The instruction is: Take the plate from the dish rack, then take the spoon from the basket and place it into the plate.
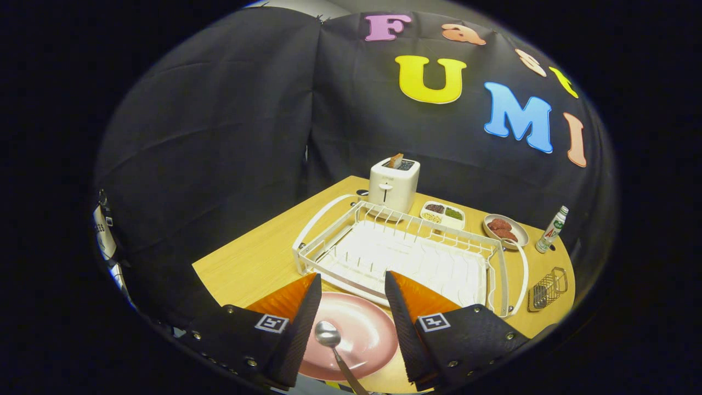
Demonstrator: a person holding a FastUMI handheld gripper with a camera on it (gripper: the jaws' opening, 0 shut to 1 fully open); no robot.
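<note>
Pink plate (366, 336) lies between the open gripper (351, 296) fingers, with the spoon (334, 345) on it, handle pointing back toward the gripper.

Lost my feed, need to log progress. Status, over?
Gripper open, fingers wide apart, holding nothing. Spoon lies on plate between the fingers. Rack just beyond, no dishes in it. Nothing in the way.

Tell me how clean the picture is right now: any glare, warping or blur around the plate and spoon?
Gripper view: fisheye warping bows the dish rack and table edge; soft glare on the pink plate and a bright highlight on the spoon bowl, both sharp between the open jaws of the gripper; the toaster beyond is evenly lit.
</note>
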